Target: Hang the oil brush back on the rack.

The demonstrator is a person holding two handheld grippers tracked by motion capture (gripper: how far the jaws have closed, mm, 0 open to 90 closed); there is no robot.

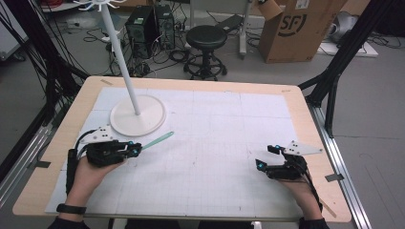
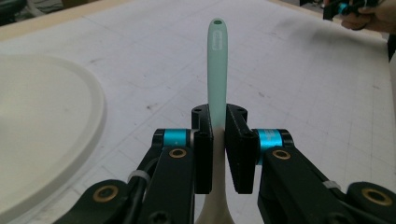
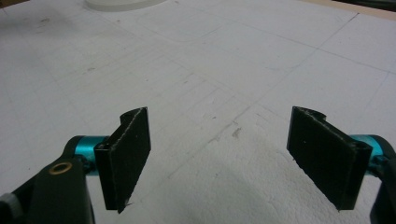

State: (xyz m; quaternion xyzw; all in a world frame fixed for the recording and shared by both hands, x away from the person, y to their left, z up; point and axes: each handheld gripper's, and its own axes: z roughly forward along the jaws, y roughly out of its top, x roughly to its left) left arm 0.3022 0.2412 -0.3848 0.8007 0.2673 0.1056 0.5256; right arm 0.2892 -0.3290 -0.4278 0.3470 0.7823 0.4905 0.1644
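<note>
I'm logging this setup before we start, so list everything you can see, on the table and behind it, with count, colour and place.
Spatula: one, mint green handle, clamped in the left hand-held gripper, pointing toward the table's middle.
Hook stand: one, white, round base on the mat's far left, pole leaning up.
Mat: one, white with grid, covering the wooden table.
Stool: one, black, behind the table.
Computer towers: two, black, on the floor behind.
Cardboard box: one, brown, far right.
Left hand-held gripper: black, near left, shut on the spatula.
Right hand-held gripper: black, near right, open.
</note>
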